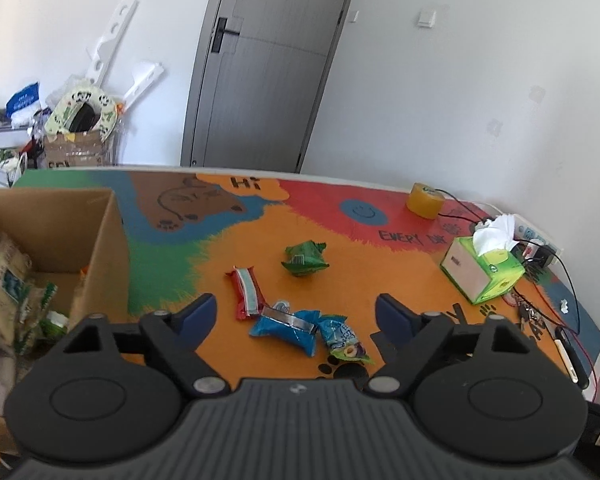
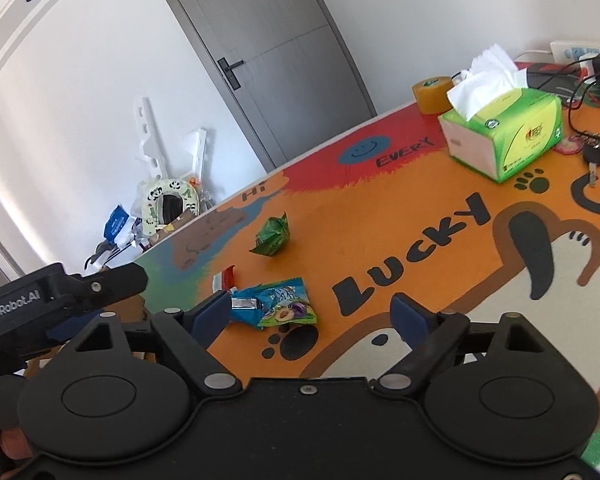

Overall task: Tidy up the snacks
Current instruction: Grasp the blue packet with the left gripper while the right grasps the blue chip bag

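Right of the cardboard box (image 1: 52, 232), seen from the left wrist, the left gripper (image 1: 296, 306) hangs with jaws spread and empty. The blue snack packet (image 1: 286, 326) lies between its fingertips, just ahead, its long axis crosswise; the red bar (image 1: 247, 290) is nearer the box and the green packet (image 1: 305, 259) farther out. From the right wrist, the right gripper (image 2: 314, 312) is likewise spread, holding nothing, and the blue packet lies by its left fingertip (image 2: 208, 312), box-ward of centre. The left gripper looks better lined up.
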Tool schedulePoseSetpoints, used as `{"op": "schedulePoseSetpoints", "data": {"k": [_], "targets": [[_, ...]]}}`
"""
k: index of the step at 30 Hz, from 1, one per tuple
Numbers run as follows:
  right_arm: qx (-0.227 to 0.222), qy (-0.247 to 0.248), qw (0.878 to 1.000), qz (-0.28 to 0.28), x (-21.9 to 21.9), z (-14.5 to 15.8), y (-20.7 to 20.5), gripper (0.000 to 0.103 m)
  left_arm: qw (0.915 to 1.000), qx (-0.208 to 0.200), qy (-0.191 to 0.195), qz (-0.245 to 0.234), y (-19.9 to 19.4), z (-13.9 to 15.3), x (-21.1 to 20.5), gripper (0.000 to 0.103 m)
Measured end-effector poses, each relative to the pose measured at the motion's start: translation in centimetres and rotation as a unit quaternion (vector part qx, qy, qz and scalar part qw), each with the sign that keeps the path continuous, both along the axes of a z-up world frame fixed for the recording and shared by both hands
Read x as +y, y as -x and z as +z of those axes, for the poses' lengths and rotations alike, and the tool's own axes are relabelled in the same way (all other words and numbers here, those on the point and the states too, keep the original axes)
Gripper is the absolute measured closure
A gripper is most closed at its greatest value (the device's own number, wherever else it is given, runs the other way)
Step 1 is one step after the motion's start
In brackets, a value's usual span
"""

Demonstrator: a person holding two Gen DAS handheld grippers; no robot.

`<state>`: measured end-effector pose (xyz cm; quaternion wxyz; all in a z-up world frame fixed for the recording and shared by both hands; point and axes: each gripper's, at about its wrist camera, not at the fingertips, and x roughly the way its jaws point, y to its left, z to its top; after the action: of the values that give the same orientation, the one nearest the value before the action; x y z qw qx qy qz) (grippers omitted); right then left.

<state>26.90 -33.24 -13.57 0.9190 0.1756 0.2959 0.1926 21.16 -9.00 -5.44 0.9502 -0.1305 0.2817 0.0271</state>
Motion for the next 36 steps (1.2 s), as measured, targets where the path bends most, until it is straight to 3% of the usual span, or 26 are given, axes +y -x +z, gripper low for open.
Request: {"op": "schedulePoseSetpoints", "data": {"k": [5, 9, 19, 23, 25, 28, 31, 36], "targets": [[0.011, 0.003, 1.000, 0.013, 0.9, -0.8, -1.7, 0.025, 0.9997, 0.011, 0.004, 0.021, -1.4, -0.9, 0.3, 0.024], [0.022, 0.005, 0.999, 0.024, 1.7, -1.5, -3.2, 0.031, 0.9992, 0.027, 0.009, 0.029, -2.6, -1.7, 0.5, 0.035], [0.045, 0.024, 0.997, 0.055, 4.2, -3.2, -6.1, 0.039, 0.9976, 0.051, 0.016, 0.044, -5.0, -3.6, 0.7, 0.039], [0.028, 0.036, 0.997, 0.060, 4.8, -3.4, -6.3, 0.041, 0.9972, 0.057, 0.015, 0.047, -5.5, -4.1, 0.6, 0.039], [0.023, 0.047, 0.997, 0.063, 5.0, -3.5, -6.5, 0.057, 0.9970, 0.061, 0.015, 0.046, -5.8, -4.3, 0.4, 0.039], [0.022, 0.046, 0.997, 0.065, 4.4, -3.7, -6.6, 0.072, 0.9968, 0.066, 0.013, 0.042, -6.2, -4.8, 0.1, 0.039], [0.029, 0.023, 0.997, 0.065, 3.0, -4.0, -6.9, 0.076, 0.9972, 0.068, 0.002, 0.032, -6.5, -5.2, -0.5, 0.039], [0.025, 0.025, 0.998, 0.048, 1.6, -4.0, -6.4, 0.076, 0.9966, 0.078, 0.001, 0.029, -7.0, -6.0, -1.1, 0.039]]}}
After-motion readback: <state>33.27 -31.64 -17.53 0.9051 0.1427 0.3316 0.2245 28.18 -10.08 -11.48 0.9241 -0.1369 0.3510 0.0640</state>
